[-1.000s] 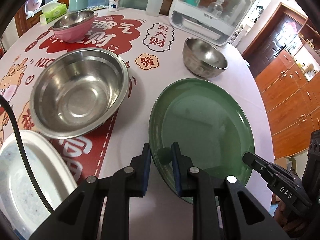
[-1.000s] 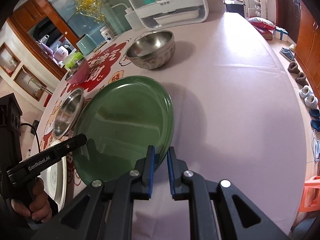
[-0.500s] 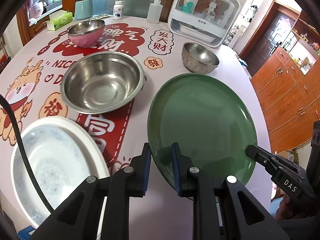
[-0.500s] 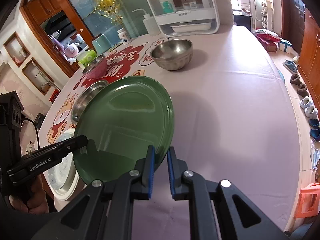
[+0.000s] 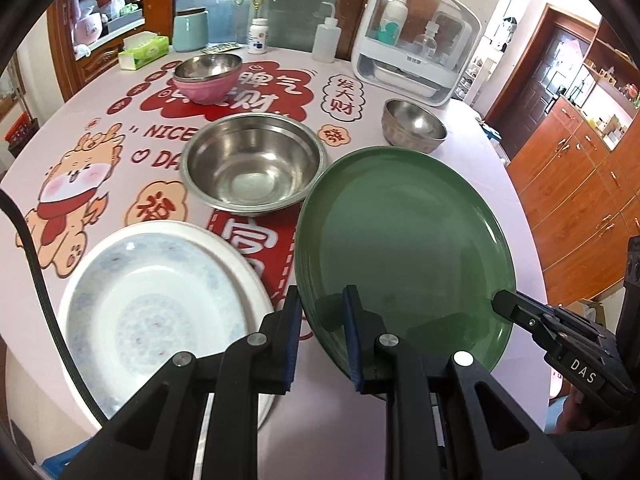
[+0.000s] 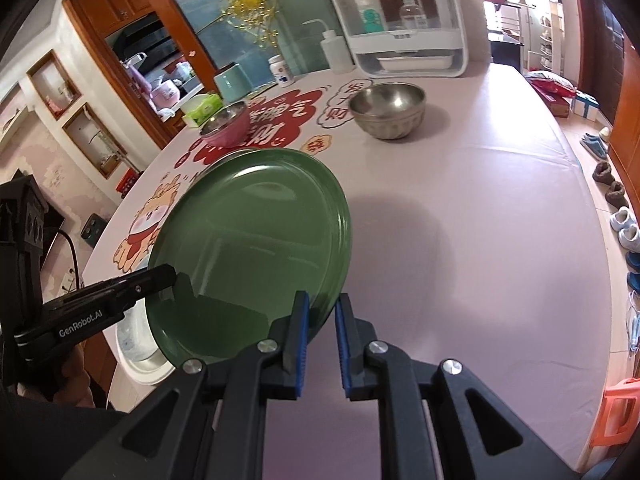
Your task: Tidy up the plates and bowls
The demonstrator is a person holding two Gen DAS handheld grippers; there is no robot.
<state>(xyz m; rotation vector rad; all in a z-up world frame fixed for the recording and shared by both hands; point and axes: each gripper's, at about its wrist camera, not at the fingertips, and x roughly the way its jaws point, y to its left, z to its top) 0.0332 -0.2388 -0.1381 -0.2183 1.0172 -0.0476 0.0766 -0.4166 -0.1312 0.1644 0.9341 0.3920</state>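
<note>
Left hand-held gripper (image 5: 322,312), bottom centre of the left wrist view: blue pads pinched on the near rim of the round dark-green plate (image 5: 404,248). Right hand-held gripper (image 6: 320,312), bottom centre of the right wrist view: jaws narrow, clamped on the opposite rim of the same plate, which is tilted and clear of the worktop (image 6: 460,208), a shadow beneath it. Lower left of the left view: white oval dish with faint blue pattern (image 5: 160,312), flat on the worktop just beside the green plate. Above it, centre: large stainless-steel bowl (image 5: 252,164). Upper right: small steel bowl (image 5: 414,126). Upper left: pink bowl with a steel bowl nested inside (image 5: 208,78). Worktop cover is pale pink with red printed characters.
</note>
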